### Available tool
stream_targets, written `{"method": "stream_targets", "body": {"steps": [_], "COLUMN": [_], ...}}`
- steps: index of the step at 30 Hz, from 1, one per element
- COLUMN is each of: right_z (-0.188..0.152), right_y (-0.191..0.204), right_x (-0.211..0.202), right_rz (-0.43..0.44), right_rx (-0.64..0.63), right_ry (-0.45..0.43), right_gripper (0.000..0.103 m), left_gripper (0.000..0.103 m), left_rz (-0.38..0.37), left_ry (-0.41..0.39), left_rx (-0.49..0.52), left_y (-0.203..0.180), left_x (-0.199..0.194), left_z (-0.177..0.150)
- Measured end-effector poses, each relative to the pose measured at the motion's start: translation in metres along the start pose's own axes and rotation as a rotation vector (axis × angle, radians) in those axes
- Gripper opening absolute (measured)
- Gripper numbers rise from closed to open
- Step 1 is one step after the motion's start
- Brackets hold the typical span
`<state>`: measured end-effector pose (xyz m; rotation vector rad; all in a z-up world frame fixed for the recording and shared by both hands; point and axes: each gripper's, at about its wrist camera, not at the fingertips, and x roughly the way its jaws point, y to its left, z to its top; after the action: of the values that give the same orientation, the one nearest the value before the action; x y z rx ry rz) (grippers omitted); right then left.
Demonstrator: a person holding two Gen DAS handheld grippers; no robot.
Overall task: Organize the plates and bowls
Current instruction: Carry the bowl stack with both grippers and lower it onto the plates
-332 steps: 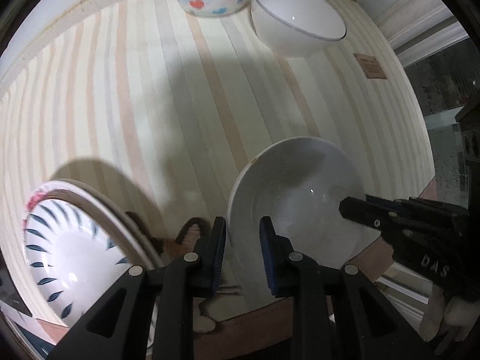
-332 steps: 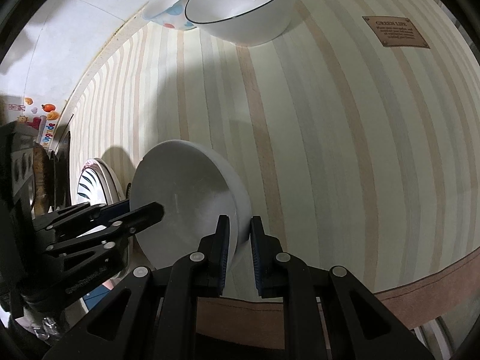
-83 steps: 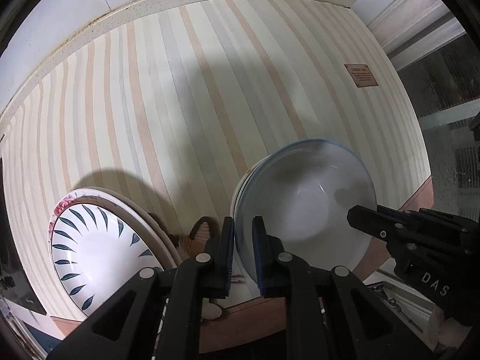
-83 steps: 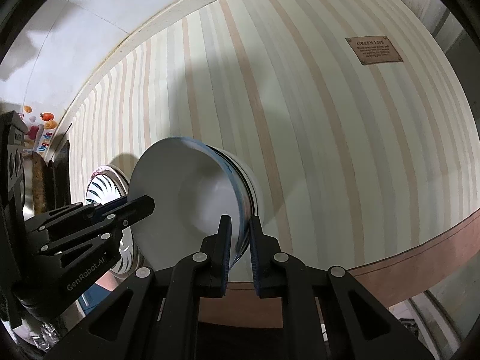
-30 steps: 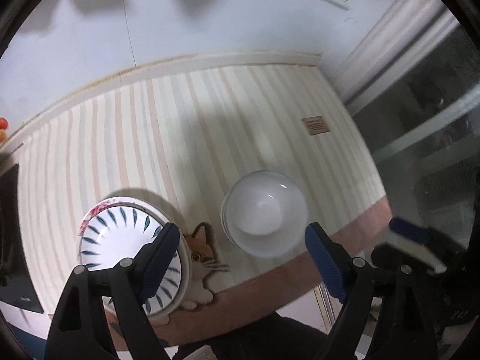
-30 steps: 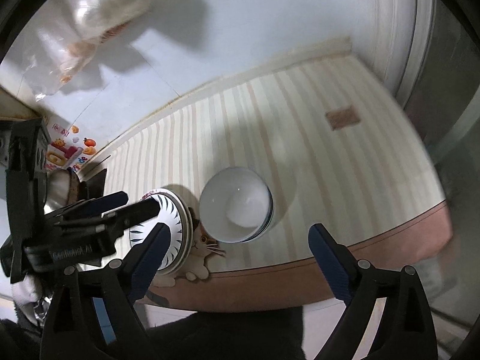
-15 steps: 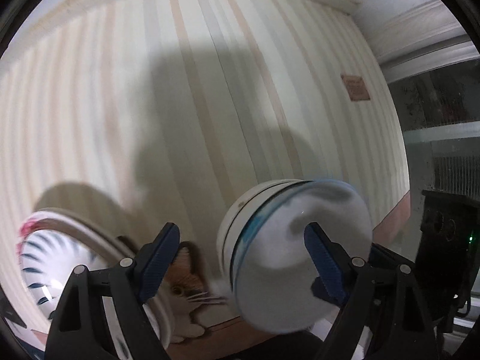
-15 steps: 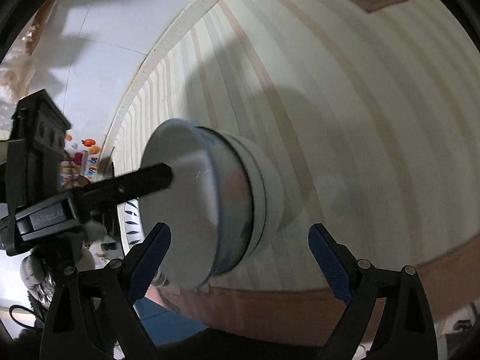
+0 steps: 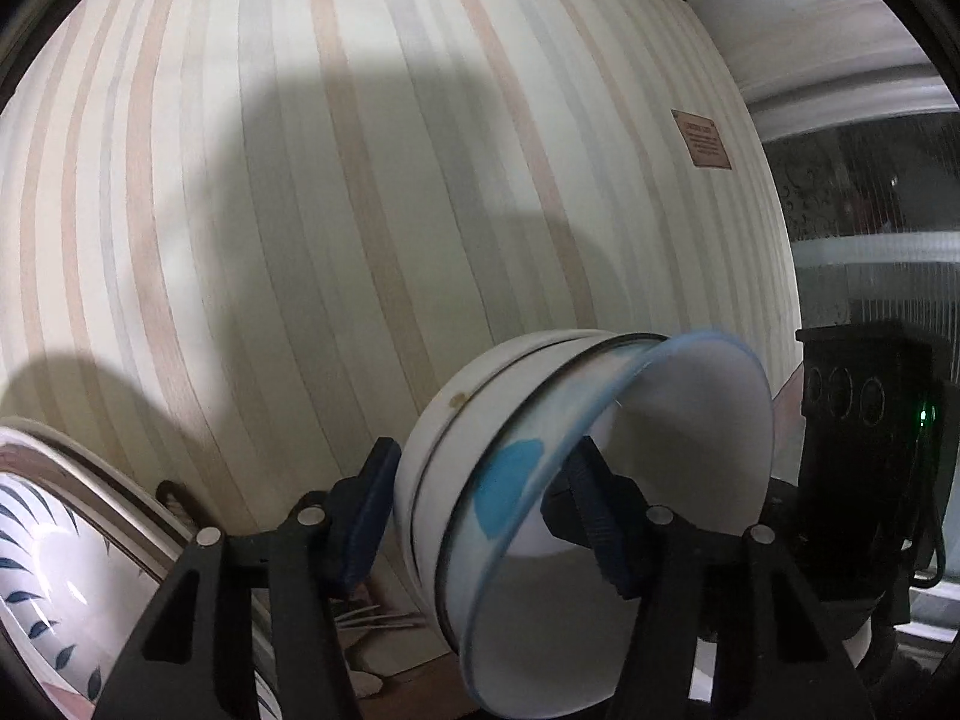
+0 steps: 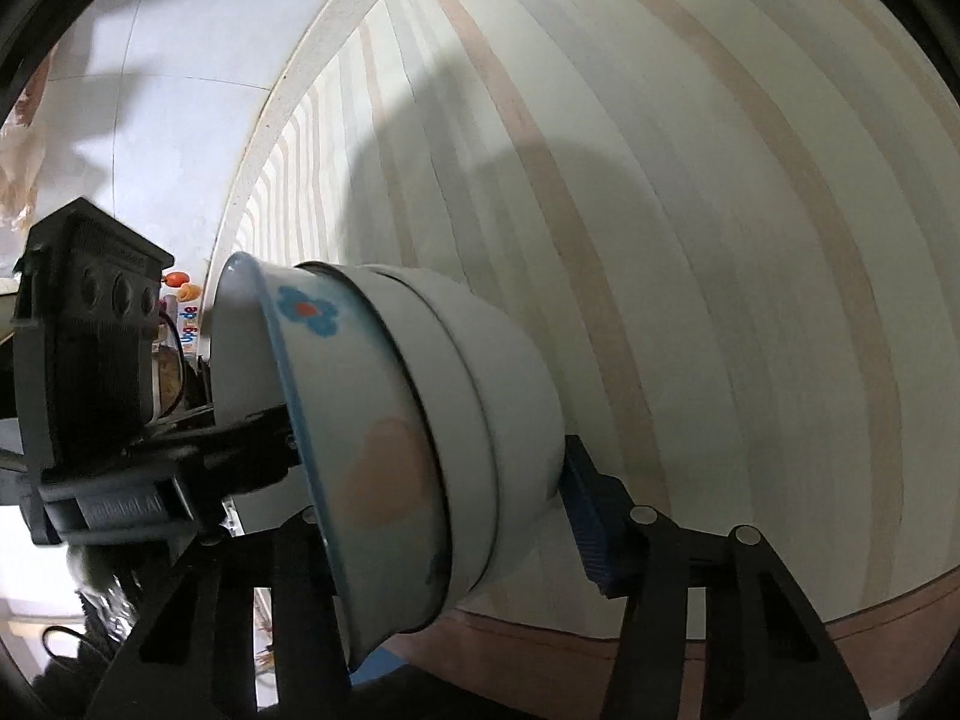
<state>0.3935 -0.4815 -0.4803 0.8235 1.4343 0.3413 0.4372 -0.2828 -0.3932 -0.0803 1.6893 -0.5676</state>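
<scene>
A stack of nested white bowls stands on the striped tablecloth, topped by a blue-rimmed bowl with coloured hearts and flowers. My left gripper straddles the stack's near wall. Its jaws are closing: one pad touches the outside, the other sits inside the top bowl. From the opposite side, my right gripper is also closing on the stack. Its blue pad rests against the outer white bowl, and its other finger is hidden behind the top bowl's rim.
A plate with blue leaf marks lies left of the stack, over a cat-shaped mat. A brown label sits on the cloth far right. The cloth's brown border marks the near table edge. A white wall stands behind.
Both grippers have come down close onto the bowl stack. Their jaws, wide apart a moment ago, have narrowed onto the stack's wall from opposite sides.
</scene>
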Motion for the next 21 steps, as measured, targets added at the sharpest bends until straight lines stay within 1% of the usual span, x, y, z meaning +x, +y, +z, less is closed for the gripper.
{"method": "stream_targets", "body": {"steps": [9,15,21], "right_z": [0.004,0.013,0.019], "right_y": [0.006,0.014,0.037], "right_x": [0.007,0.014,0.013], "right_rz": [0.021,0.032,0.025], "right_rx": [0.035,0.007,-0.036], "right_ry": [0.047,0.07,0.077], "right_gripper": [0.054,0.054,0.053], "left_gripper": [0.055,0.055,0.055], "left_rz": [0.023,0.036,0.015], "left_ry": [0.002,-0.03,-0.072], "left_rx": [-0.044,-0.059,-0.083], "left_y": [0.011,0.016,0.024], "left_x": [-0.012,-0.029,-0.054], "left_z": [-0.008,-0.016,-0.024]}}
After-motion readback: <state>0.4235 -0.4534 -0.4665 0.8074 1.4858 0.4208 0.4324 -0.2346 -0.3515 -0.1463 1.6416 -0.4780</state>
